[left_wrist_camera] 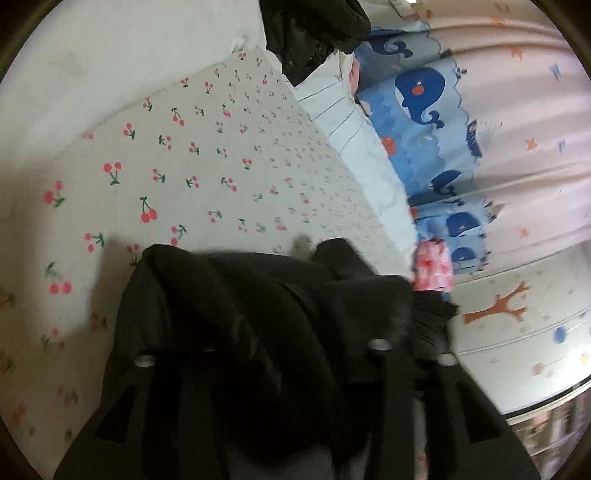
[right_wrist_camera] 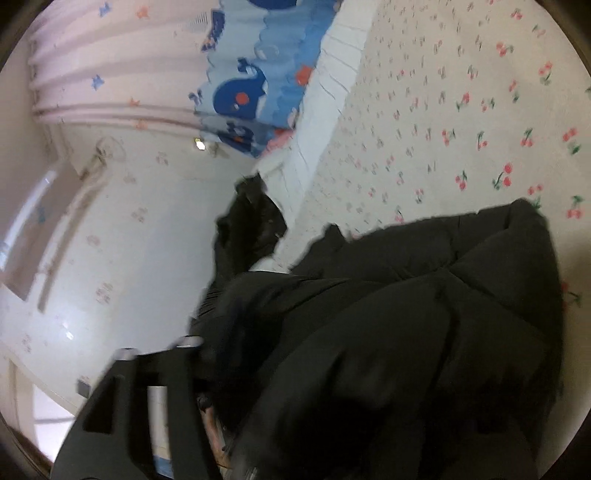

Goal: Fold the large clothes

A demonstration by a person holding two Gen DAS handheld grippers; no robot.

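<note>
A large black padded coat [left_wrist_camera: 236, 314] lies bunched on a bed with a cherry-print sheet [left_wrist_camera: 192, 155]. In the left wrist view it covers my left gripper [left_wrist_camera: 262, 350]; the fingers are wide apart with cloth draped over and between them, so the grip is unclear. In the right wrist view the coat [right_wrist_camera: 424, 314] fills the lower right. My right gripper [right_wrist_camera: 159, 349] shows two dark fingers close together at the coat's left edge, with black fabric beside them. A second black garment [left_wrist_camera: 314, 33] lies at the far end of the bed.
A blue whale-print pillow or cover [left_wrist_camera: 428, 96] and a white striped quilt [left_wrist_camera: 354, 140] lie along the bed's edge. A pink curtain with stars [left_wrist_camera: 517, 129] hangs behind. A pink sleeve [left_wrist_camera: 432, 266] shows beside the coat. A pale patterned wall [right_wrist_camera: 122, 240] is on the left.
</note>
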